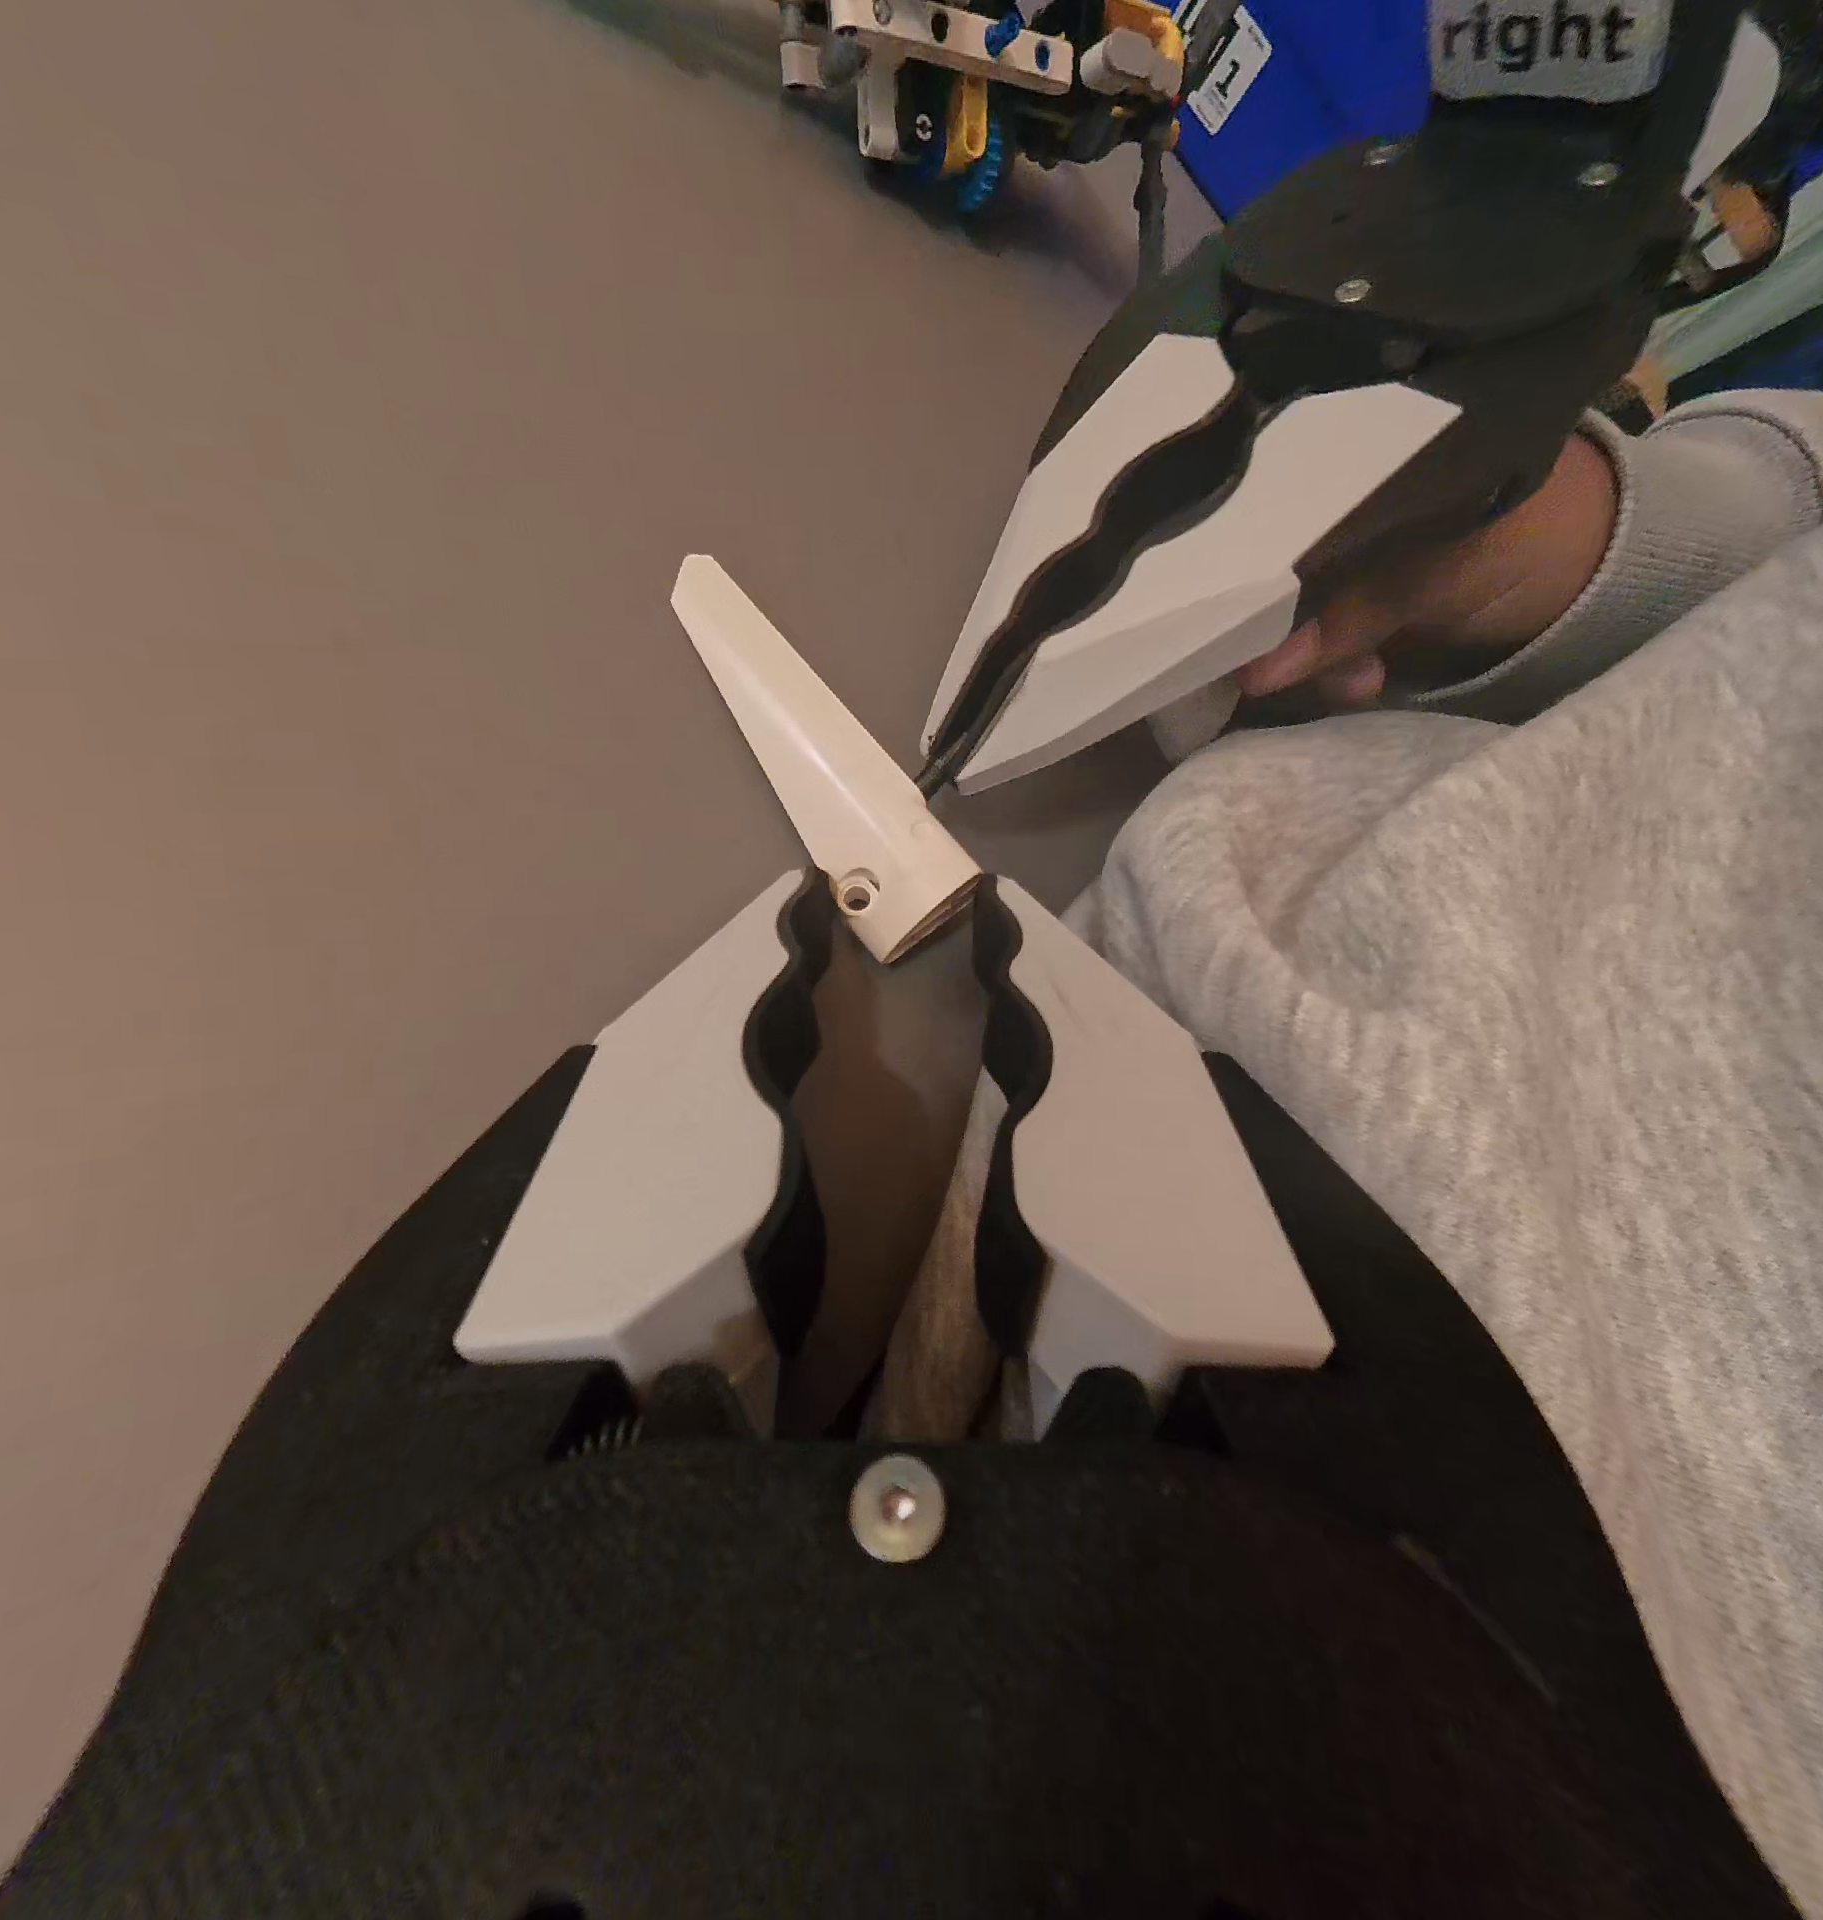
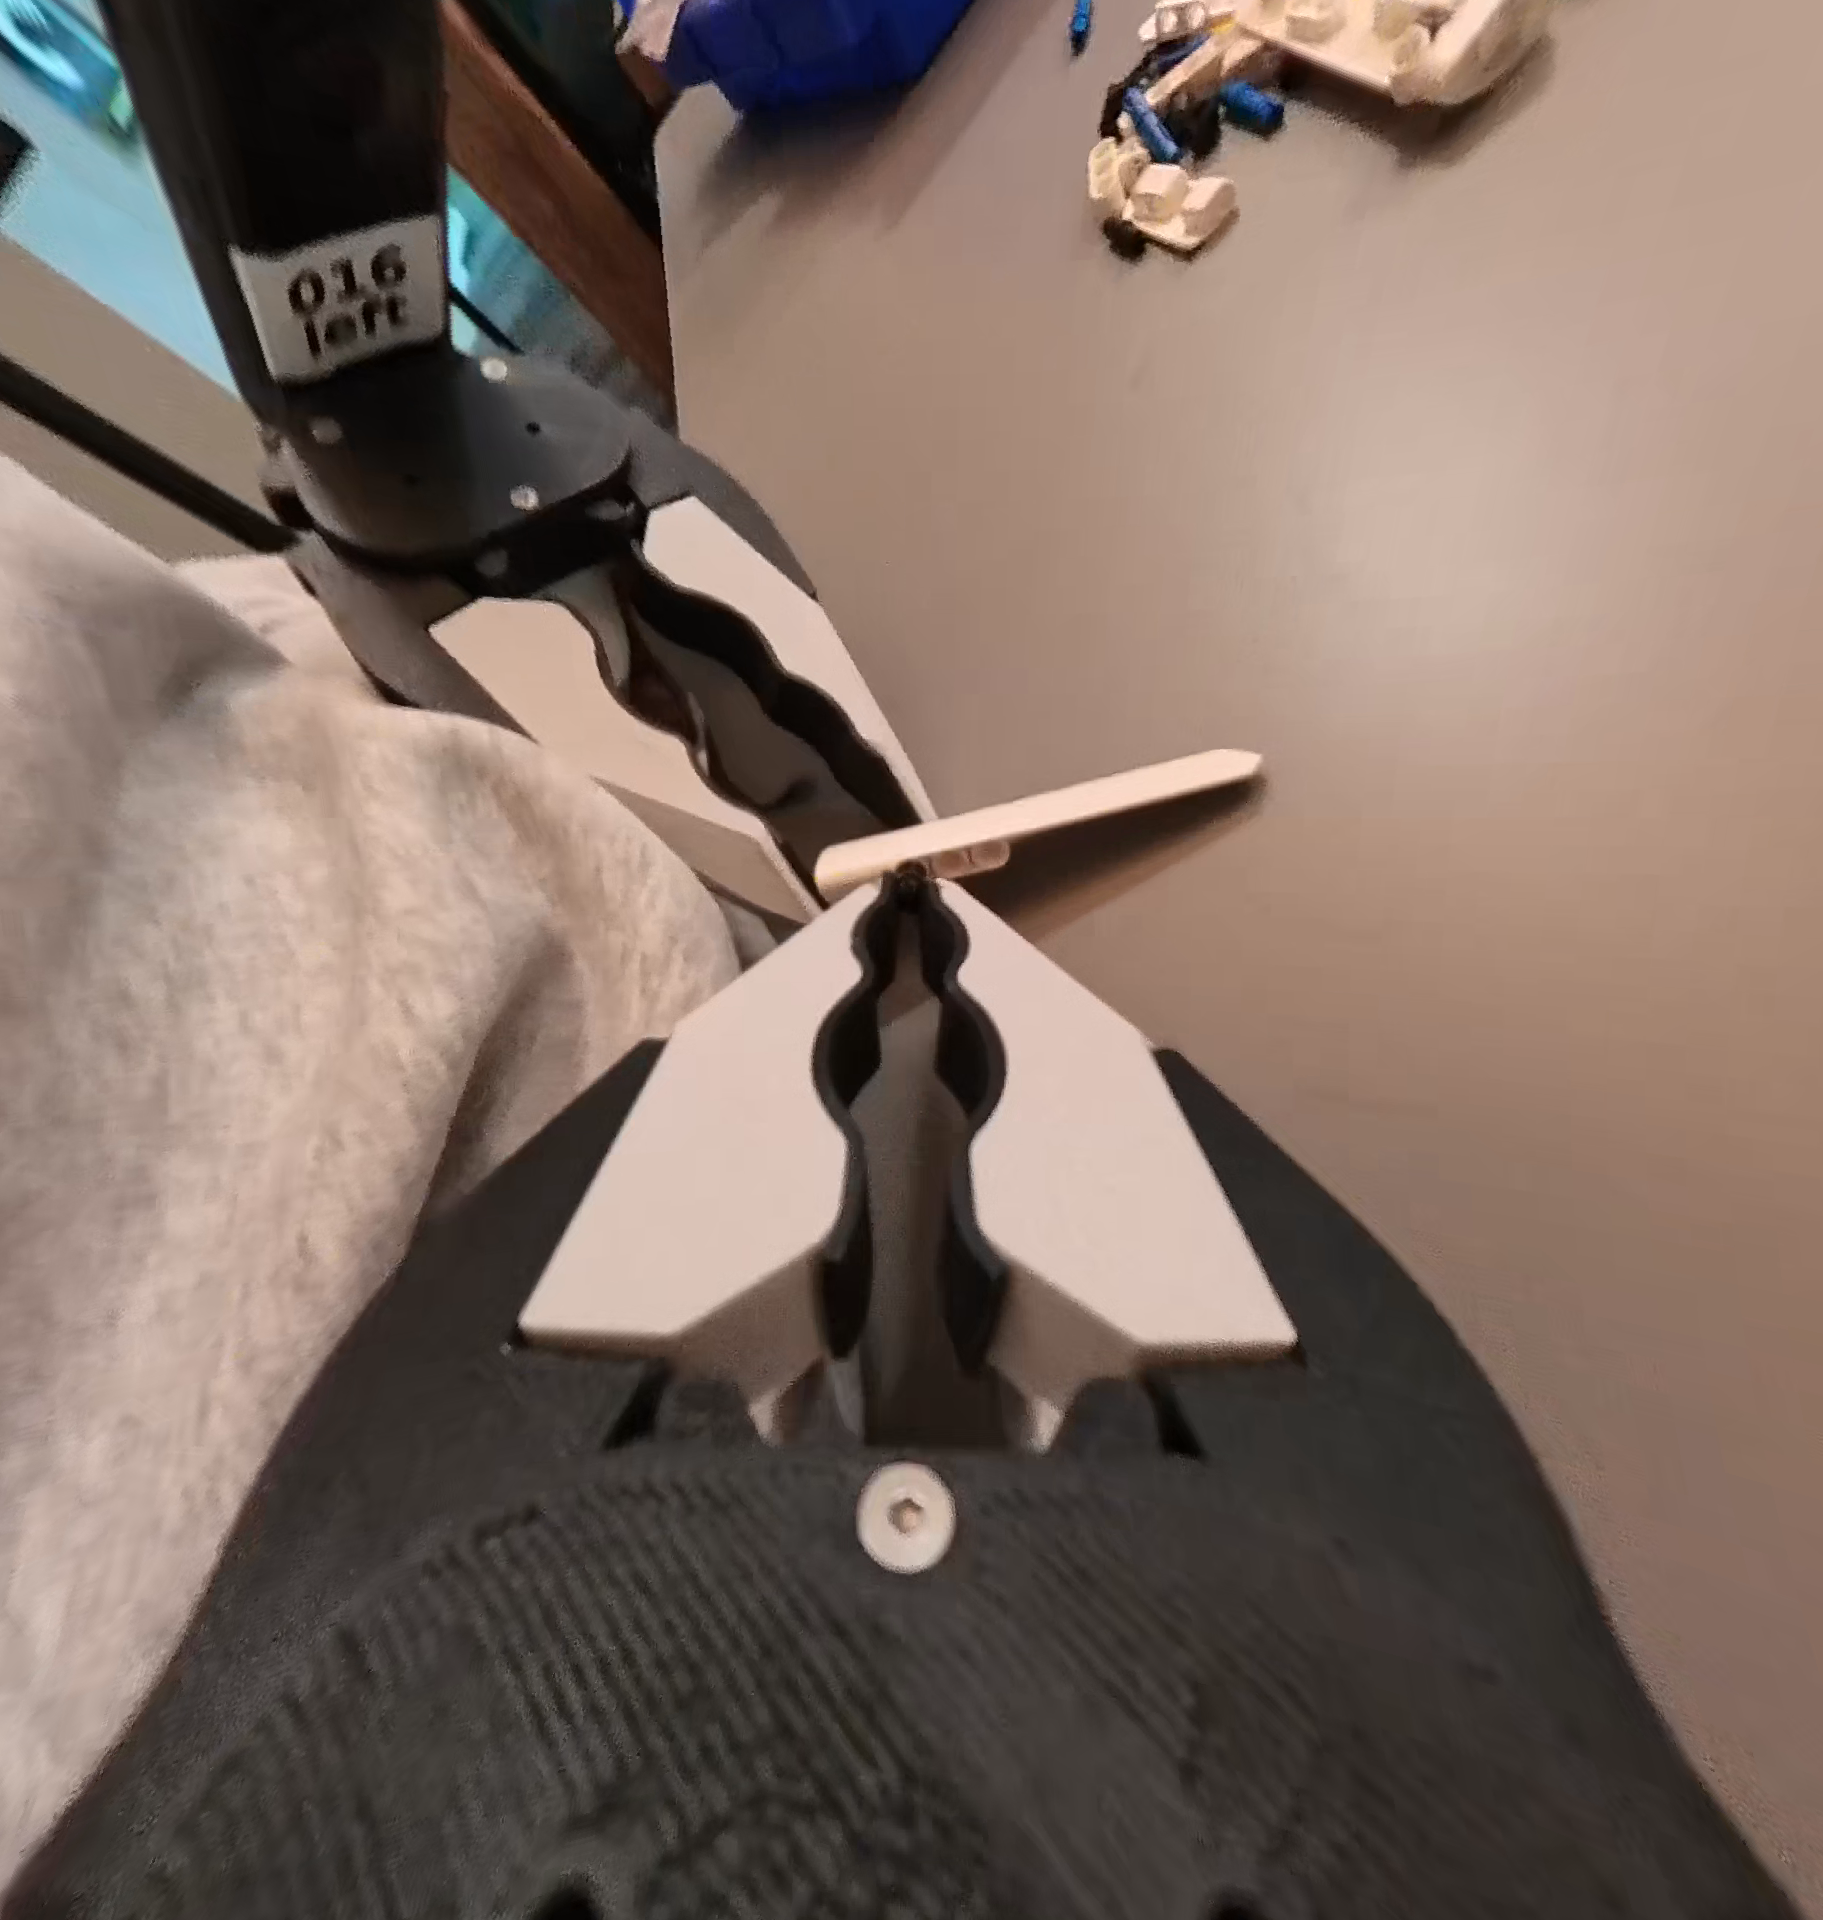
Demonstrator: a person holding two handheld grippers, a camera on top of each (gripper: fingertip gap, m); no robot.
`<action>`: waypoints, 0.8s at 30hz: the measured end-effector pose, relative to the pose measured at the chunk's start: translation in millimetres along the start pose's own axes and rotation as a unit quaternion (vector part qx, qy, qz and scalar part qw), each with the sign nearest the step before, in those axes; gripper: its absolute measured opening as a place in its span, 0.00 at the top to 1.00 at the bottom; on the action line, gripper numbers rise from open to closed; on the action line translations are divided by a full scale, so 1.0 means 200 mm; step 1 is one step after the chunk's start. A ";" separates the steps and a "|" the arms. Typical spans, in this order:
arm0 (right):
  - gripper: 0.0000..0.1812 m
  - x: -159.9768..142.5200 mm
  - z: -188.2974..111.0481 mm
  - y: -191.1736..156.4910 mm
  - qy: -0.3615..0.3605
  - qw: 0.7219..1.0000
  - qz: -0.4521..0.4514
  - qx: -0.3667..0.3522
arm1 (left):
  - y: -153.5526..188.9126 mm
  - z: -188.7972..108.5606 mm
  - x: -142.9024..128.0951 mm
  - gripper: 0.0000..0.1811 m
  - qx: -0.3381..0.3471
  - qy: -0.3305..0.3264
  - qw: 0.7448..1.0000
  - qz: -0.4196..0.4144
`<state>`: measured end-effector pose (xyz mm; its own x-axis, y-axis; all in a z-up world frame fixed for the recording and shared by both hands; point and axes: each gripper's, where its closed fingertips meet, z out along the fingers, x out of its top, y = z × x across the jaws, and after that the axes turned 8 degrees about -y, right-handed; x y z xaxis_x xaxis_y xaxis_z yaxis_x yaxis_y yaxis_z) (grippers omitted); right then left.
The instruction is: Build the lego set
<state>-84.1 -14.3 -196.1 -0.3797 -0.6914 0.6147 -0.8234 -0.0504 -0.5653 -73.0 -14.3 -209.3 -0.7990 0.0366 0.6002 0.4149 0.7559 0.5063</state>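
Left tool clenched on the thick round end of a white blade, a flat tapered lego piece with a small pin hole near its base; the blade sticks up and away past the fingertips, thin tip free in the air. Right tool clenched on a small black pin, whose tip touches the blade's side near the thick end. In the left view the right tool comes in from ahead and to the right, fingers nearly together, the pin poking out.

Both tools have white wedge fingers with wavy black rubber pads and black printed bodies. Grey fleece sleeve just beside the left tool on its right, soft, bunched.

Tabletop smooth, matte, grey-brown; wide bare room ahead and left of the left tool, and ahead and right of the right tool. Its edge runs ahead-left of the right tool.

Part-built lego model, white, yellow, blue, black, far ahead of the left tool, blue box beside it. Loose lego pieces, blurred, far ahead-right of the right tool.
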 end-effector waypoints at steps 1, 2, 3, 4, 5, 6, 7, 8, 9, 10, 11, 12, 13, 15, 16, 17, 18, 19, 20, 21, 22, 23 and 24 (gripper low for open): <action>0.98 0.00 0.00 0.00 0.004 1.000 0.018 0.009 | 0.00 0.00 0.00 0.86 0.000 0.001 1.000 -0.001; 0.98 0.00 0.00 0.00 0.006 0.999 0.029 0.014 | 0.00 0.00 0.00 0.86 0.000 0.001 1.000 -0.002; 0.98 0.00 0.00 0.00 0.008 0.999 0.036 0.017 | 0.00 0.00 0.00 0.86 0.001 0.002 1.000 -0.002; 0.98 0.00 0.00 0.00 0.008 0.999 0.038 0.020 | 0.00 0.00 0.00 0.86 0.001 0.001 1.000 -0.002; 0.98 0.00 0.00 0.00 0.007 0.999 0.036 0.019 | 0.00 0.00 0.00 0.86 0.000 0.001 1.000 -0.003; 0.98 0.00 0.00 0.00 0.005 1.000 0.026 0.014 | 0.00 0.00 0.00 0.86 0.000 0.001 1.000 -0.003; 0.98 0.00 0.00 0.00 0.000 1.000 0.007 0.005 | 0.00 0.00 0.00 0.86 0.001 0.000 1.000 -0.003; 0.98 0.00 0.00 0.00 -0.007 1.000 -0.017 -0.008 | 0.00 0.00 0.00 0.86 0.002 -0.001 1.000 -0.003; 0.98 0.00 0.00 0.00 -0.013 0.999 -0.041 -0.018 | -0.01 0.00 0.00 0.86 0.003 -0.001 1.000 -0.002; 0.98 0.00 0.00 0.00 -0.017 0.998 -0.063 -0.026 | -0.01 0.00 0.00 0.86 0.003 -0.001 1.000 -0.003; 0.98 0.00 0.00 0.00 -0.021 0.996 -0.082 -0.033 | -0.01 0.00 0.00 0.86 0.002 -0.001 1.000 -0.003; 0.98 0.00 0.00 0.00 -0.026 0.993 -0.105 -0.040 | -0.01 0.00 0.00 0.86 0.002 -0.002 1.000 -0.002; 0.98 -0.01 0.01 0.00 -0.031 0.989 -0.133 -0.049 | -0.01 0.00 0.00 0.86 0.003 -0.003 1.000 -0.002; 0.98 -0.01 0.01 0.00 -0.040 0.978 -0.191 -0.070 | -0.01 0.00 0.00 0.86 0.005 -0.002 1.000 -0.004; 0.98 -0.01 0.01 0.00 -0.042 0.974 -0.208 -0.074 | -0.01 0.00 0.00 0.86 0.008 -0.002 1.000 -0.004; 0.98 -0.01 0.01 0.00 -0.045 0.972 -0.217 -0.075 | -0.01 0.00 0.00 0.86 0.009 -0.002 1.000 -0.004; 0.98 -0.01 0.01 0.00 -0.047 0.972 -0.220 -0.074 | -0.01 0.00 0.00 0.86 0.011 -0.002 1.000 -0.004; 0.98 -0.01 0.01 0.01 -0.049 0.972 -0.219 -0.072 | -0.02 0.00 0.00 0.86 0.012 -0.003 1.000 -0.004; 0.98 -0.01 0.01 0.01 -0.048 0.974 -0.212 -0.068 | -0.02 0.00 0.00 0.86 0.014 -0.003 1.000 -0.004; 0.98 -0.01 0.01 0.00 -0.046 0.978 -0.196 -0.062 | -0.02 0.00 0.00 0.86 0.014 -0.002 1.000 -0.006; 0.98 -0.01 0.01 0.01 -0.043 0.982 -0.175 -0.054 | -0.02 0.00 0.00 0.86 0.014 -0.002 1.000 -0.006; 0.98 0.00 0.01 0.01 -0.040 0.986 -0.152 -0.046 | -0.02 0.00 0.00 0.86 0.015 -0.001 1.000 -0.006; 0.98 0.00 0.01 0.01 -0.035 0.991 -0.123 -0.037 | -0.02 0.00 0.00 0.86 0.015 -0.001 1.000 -0.006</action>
<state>-84.0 -16.0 -197.9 -0.1357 -0.7131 0.6878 -0.9173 -0.1718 -0.3592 -75.0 -17.0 -211.8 -0.8050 0.0283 0.5926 0.3918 0.7755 0.4951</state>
